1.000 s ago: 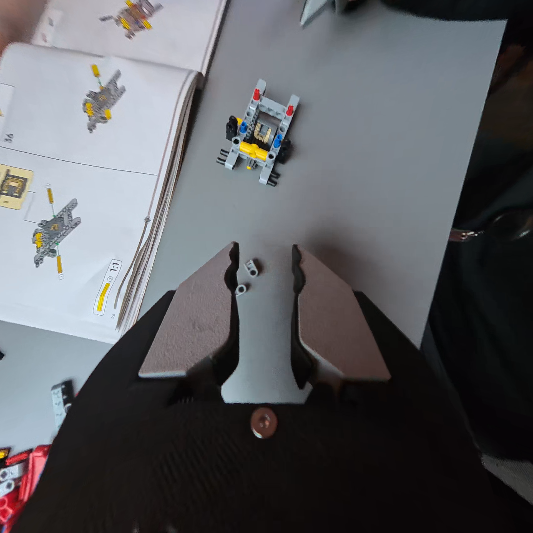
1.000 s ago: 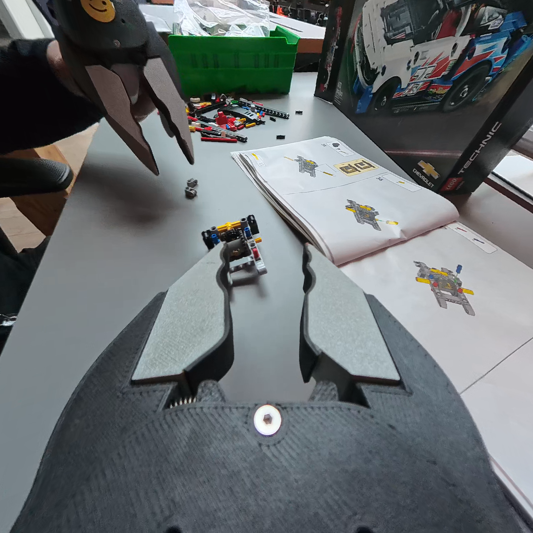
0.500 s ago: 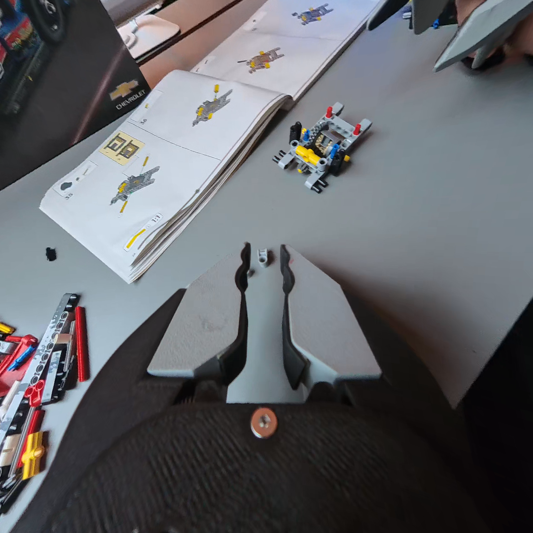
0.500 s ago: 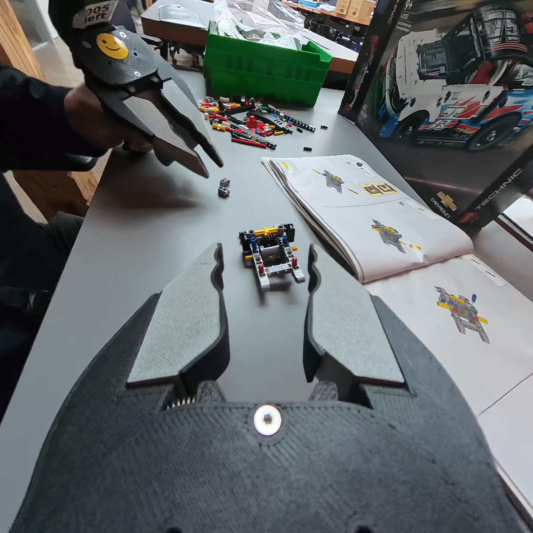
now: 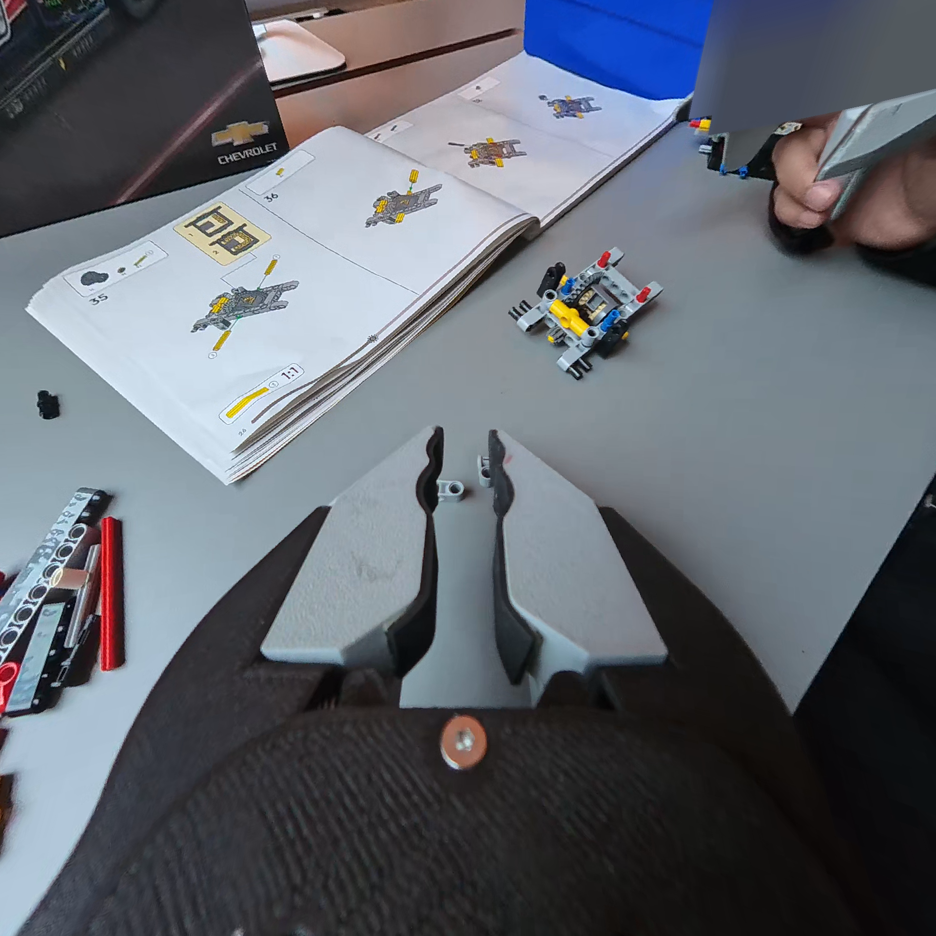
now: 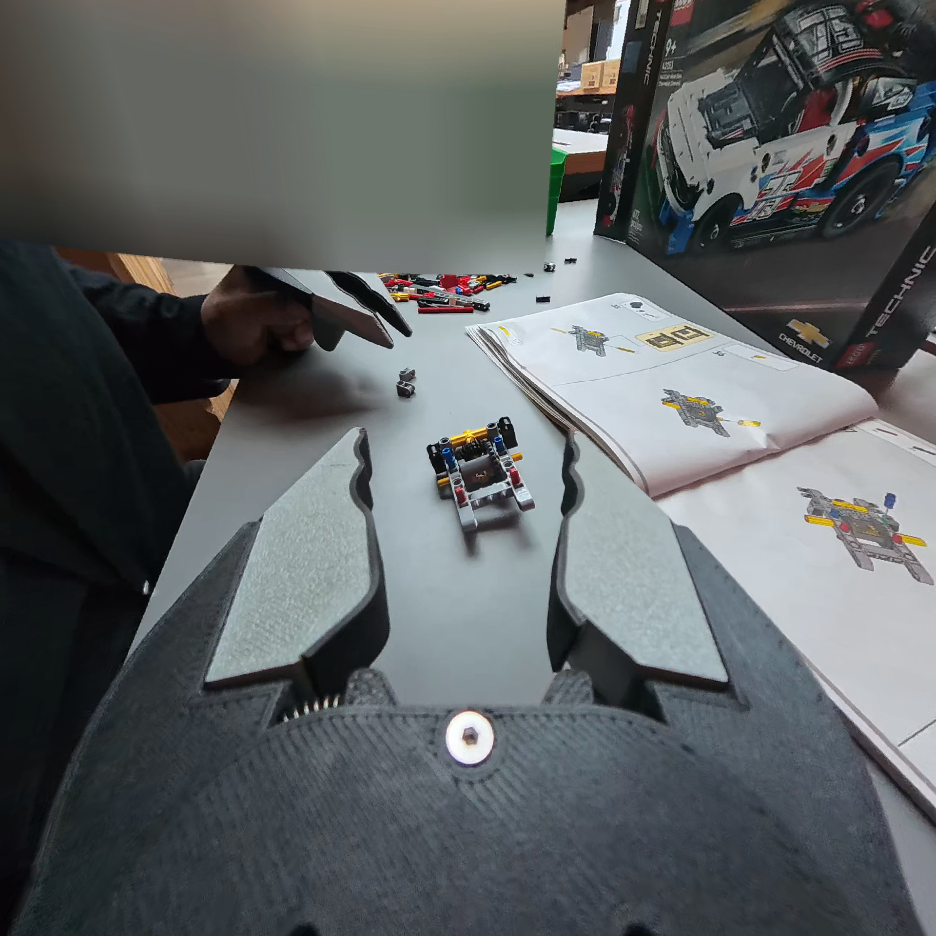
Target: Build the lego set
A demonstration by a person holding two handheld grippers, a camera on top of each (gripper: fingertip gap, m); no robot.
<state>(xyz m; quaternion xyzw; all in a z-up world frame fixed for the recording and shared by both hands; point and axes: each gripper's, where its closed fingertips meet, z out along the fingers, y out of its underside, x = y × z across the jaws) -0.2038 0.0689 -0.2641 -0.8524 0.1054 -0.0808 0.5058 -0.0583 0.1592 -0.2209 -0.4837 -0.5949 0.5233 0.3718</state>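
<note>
A small grey-and-yellow lego chassis (image 6: 478, 468) is seen assembled; two loose grey connectors (image 5: 451, 490) await between the narrowed left gripper (image 5: 465, 436), the right gripper (image 6: 465, 438) held wide, empty.

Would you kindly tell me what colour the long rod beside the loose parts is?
Red; the rod shows best in the left wrist view.

Workshop/storeroom-type premises, not domestic. Evidence: plain grey work table (image 6: 314, 405) w/ wooden benches behind; stacked cardboard cartons (image 6: 595, 76) on rear shelving; green parts bin (image 6: 555, 187); set box (image 6: 790, 167), open instruction booklet (image 5: 283, 283) & loose parts pile (image 6: 445, 291) laid out.
</note>
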